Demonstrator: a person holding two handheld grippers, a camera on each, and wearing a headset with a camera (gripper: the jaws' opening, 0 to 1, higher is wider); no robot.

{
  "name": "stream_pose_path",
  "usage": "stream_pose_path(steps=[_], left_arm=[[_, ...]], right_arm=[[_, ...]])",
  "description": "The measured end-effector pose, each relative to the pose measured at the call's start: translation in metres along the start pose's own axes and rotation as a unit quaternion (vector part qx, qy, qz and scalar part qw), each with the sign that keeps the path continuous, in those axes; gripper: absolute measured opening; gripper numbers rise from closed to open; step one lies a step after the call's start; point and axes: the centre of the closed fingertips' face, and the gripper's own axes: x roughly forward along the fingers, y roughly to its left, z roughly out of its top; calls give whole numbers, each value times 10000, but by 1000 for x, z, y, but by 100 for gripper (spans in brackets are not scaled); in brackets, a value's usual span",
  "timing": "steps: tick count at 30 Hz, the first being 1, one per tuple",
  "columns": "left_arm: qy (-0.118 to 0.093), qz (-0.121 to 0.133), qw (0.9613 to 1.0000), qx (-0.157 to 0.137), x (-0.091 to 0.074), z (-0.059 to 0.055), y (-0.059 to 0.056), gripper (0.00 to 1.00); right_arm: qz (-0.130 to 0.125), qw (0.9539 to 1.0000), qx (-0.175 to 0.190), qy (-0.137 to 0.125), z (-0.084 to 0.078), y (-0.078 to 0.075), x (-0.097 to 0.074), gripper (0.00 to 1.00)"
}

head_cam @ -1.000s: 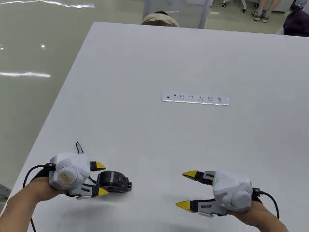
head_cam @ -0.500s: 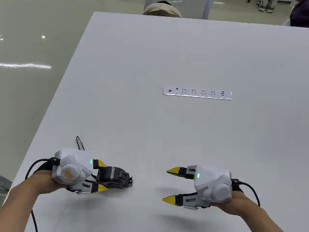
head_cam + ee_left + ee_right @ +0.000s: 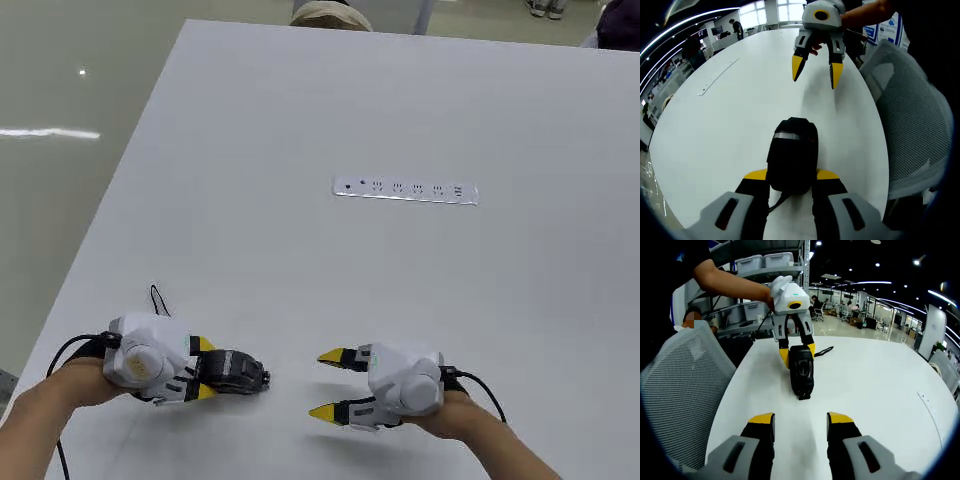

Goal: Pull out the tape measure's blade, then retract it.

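A black tape measure (image 3: 236, 371) lies on the white table (image 3: 330, 110) near its front left edge. My left gripper (image 3: 200, 369) is shut on its rear end, the yellow-tipped fingers (image 3: 756, 175) pressed against both sides of the tape measure (image 3: 792, 155). No blade shows outside the case. My right gripper (image 3: 325, 383) stands open a short way to the right, pointing at the tape measure (image 3: 802, 371), nothing between its fingers. The right gripper (image 3: 816, 68) faces me in the left gripper view; the left gripper (image 3: 796, 354) shows in the right gripper view.
A white power strip (image 3: 405, 190) lies flat at mid-table. A black cable (image 3: 157, 298) trails behind the left gripper. A grey mesh chair (image 3: 682, 405) stands at the table's near edge. The table's left edge drops to a glossy floor (image 3: 70, 120).
My right gripper has moved left toward the tape measure, still open. The left gripper has closed in on the tape measure's sides. The head camera shifted slightly.
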Motion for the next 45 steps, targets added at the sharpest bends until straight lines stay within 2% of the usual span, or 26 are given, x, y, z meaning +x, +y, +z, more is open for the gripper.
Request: stream_pose_path(steps=[8, 17, 23, 35, 45], left_arm=[[92, 9, 9998, 167, 1, -1, 0, 28], [24, -41, 10000, 44, 0, -1, 0, 27], [38, -54, 10000, 34, 0, -2, 0, 27], [-89, -67, 9999, -75, 0, -1, 1, 26], [-228, -61, 9994, -254, -1, -3, 2, 26]], right_arm=[[120, 9999, -1, -45, 3, -2, 19, 37], [298, 9995, -2, -62, 8, -3, 37, 33], [380, 9993, -12, 15, 4, -2, 49, 31], [406, 9991, -78, 92, 1, -6, 61, 25], [489, 9986, -120, 152, 0, -3, 73, 24]])
